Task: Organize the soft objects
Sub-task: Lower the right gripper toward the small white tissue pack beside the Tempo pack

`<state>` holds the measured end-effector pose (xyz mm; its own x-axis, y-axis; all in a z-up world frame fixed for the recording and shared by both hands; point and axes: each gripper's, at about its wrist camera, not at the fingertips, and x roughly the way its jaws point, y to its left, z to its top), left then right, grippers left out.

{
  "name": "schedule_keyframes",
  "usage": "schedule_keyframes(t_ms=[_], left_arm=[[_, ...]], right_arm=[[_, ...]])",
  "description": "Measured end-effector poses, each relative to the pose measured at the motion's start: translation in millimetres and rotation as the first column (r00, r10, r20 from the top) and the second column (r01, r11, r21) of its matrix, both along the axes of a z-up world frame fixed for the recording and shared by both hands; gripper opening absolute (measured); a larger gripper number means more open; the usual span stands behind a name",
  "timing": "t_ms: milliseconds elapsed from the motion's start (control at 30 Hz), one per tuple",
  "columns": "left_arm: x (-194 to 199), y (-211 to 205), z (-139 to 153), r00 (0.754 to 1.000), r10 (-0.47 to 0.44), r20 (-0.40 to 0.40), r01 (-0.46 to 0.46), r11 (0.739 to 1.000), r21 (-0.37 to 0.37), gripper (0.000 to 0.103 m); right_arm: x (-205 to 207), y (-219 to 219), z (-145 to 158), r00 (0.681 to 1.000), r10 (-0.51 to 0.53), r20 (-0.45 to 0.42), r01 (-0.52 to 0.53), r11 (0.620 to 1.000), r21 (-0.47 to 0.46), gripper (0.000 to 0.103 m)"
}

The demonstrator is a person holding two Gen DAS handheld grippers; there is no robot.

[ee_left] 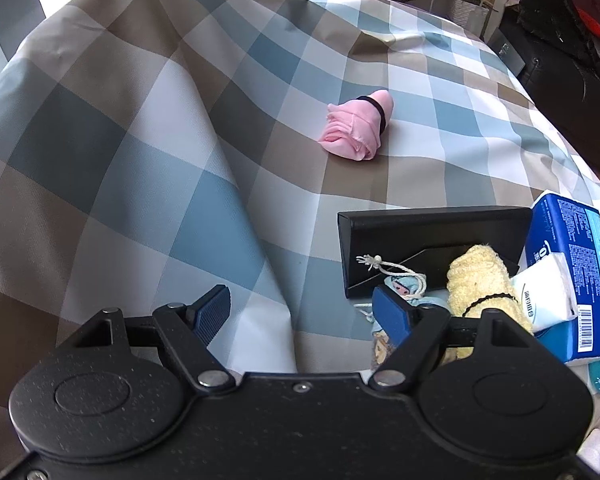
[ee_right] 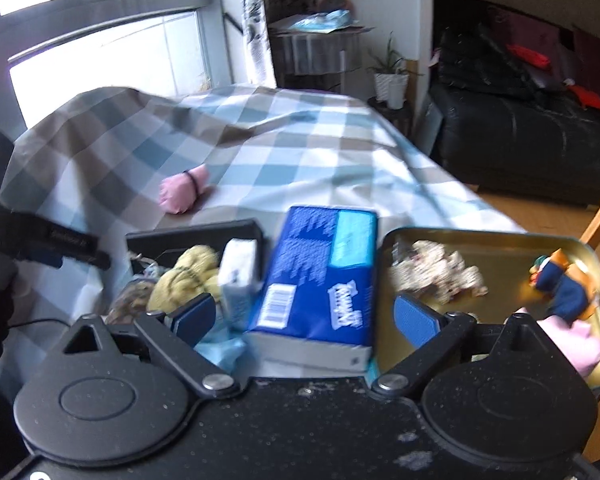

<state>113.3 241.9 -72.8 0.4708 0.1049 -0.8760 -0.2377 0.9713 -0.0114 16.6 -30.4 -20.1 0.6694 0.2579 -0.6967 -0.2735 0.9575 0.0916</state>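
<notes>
— Reaching for the pink cloth roll (ee_left: 356, 128), centre of the left view on the checked bedspread (ee_left: 140, 120), well apart from both tools. Left gripper (ee_left: 300, 312) spread wide, holding nothing.

— Right gripper (ee_right: 304, 316) likewise spread and bare, over the blue tissue pack (ee_right: 316, 280). Could snag a bedspread fold, or slip the black band off and unroll it.

— Crowded lower right: black box (ee_left: 432, 240) with yellow towel roll (ee_left: 480, 280), gold tin (ee_right: 500, 272) beside.

A bundle (ee_left: 356, 128) is lying alone on the cloth (ee_left: 140, 120), well behind a box (ee_left: 432, 248). A tissue pack (ee_right: 320, 280) is being flanked by that box on the left and a tin (ee_right: 496, 236) on the right.
</notes>
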Motion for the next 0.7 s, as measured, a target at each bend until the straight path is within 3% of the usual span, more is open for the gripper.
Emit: schedule_keyframes(t_ms=[233,467,700], left_arm=[[0,6,0,1.0,0.018,-0.006,-0.018,0.999,-0.048,0.079],[0,7,-1,1.0,0.029,-0.009,-0.029,0.998,-0.051,0.08],[-2,18,-1,0.995,0.096,-0.003,-0.096,0.993,-0.071,0.08]], right_arm=[[-6,36,-23,0.997,0.067,-0.034,-0.069,0.994,-0.084,0.096],[1,58,-23,0.996,0.083,-0.029,-0.085,0.994,-0.075,0.095],[22,89,-22,0.995,0.095,0.017,-0.094,0.992,-0.079,0.095]])
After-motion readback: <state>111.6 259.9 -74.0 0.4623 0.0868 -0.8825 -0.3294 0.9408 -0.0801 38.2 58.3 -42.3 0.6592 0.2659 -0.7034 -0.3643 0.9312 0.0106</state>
